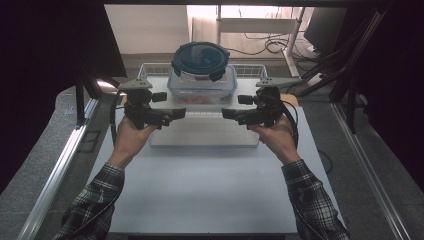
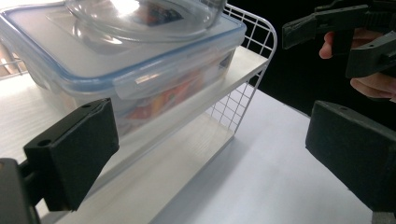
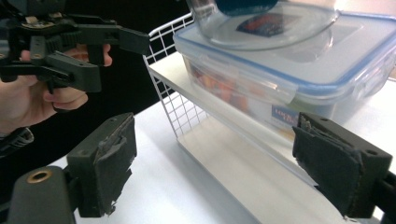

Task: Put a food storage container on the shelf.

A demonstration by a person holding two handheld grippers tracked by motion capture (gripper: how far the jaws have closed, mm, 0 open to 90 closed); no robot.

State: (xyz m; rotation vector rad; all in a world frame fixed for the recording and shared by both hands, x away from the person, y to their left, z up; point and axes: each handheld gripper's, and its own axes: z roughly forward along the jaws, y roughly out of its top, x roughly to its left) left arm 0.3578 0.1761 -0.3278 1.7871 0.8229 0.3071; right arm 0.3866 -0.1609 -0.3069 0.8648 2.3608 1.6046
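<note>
A white two-level rack (image 1: 205,137) with wire-mesh ends stands at the far middle of the table. On its upper shelf sits a clear rectangular box (image 1: 202,90) with a blue-rimmed lid and red-orange contents. A round glass container with a dark blue lid (image 1: 200,59) rests on that box. My left gripper (image 1: 179,113) and right gripper (image 1: 228,114) face each other in front of the rack, level with the box, both open and holding nothing. In the left gripper view the box (image 2: 116,60) lies beyond the left gripper (image 2: 210,149). In the right gripper view the box (image 3: 289,70) lies beyond the right gripper (image 3: 215,168).
The white table (image 1: 205,195) stretches toward the person in front of the rack. Dark curtains hang at both sides, and metal rails (image 1: 55,175) run along the table's left and right. Cables (image 1: 272,45) and a stand lie on the floor behind the rack.
</note>
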